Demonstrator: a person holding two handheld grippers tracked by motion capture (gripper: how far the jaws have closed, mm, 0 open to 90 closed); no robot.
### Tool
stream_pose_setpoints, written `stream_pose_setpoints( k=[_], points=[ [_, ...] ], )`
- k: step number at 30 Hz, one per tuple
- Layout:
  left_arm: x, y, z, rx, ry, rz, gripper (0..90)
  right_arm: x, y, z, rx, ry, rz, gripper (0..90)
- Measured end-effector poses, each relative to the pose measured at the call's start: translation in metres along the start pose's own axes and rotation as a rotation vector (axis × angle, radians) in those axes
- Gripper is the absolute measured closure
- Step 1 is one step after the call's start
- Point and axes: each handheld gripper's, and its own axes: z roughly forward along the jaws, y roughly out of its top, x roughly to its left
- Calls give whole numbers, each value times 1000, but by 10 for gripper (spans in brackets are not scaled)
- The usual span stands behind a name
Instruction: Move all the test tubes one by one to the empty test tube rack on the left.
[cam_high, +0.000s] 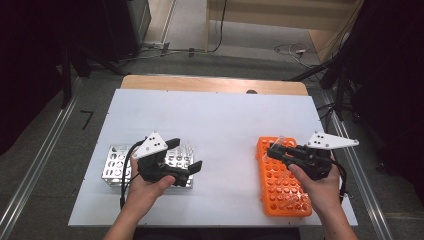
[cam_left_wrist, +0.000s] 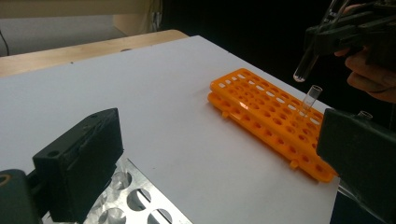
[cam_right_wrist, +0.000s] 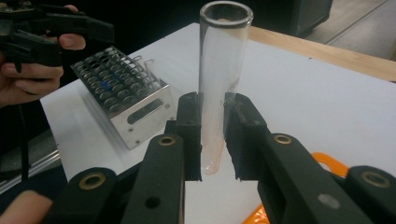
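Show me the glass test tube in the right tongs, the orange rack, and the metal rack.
glass test tube (cam_right_wrist: 219, 84), right gripper view, its clear wall.
orange rack (cam_high: 280, 187), high view, its holed top.
metal rack (cam_right_wrist: 140, 112), right gripper view, its side wall.

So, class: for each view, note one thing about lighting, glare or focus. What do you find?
High view: the white table is evenly lit, its surroundings dark. Left gripper view: its own jaws loom blurred up close, while the orange rack stays fairly sharp. Right gripper view: the test tube in the right claw shows soft highlights; the metal rack gleams.
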Motion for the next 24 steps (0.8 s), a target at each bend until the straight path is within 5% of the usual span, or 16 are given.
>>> stream_pose_setpoints(
  k=[21, 24],
  points=[
    [-26, 6, 12, -10, -83, 14, 16, 42, 0, 30, 37, 68, -21, 737],
    [-34, 9, 14, -1, -58, 28, 59, 47, 0, 33, 45, 67, -25, 737]
  ],
)
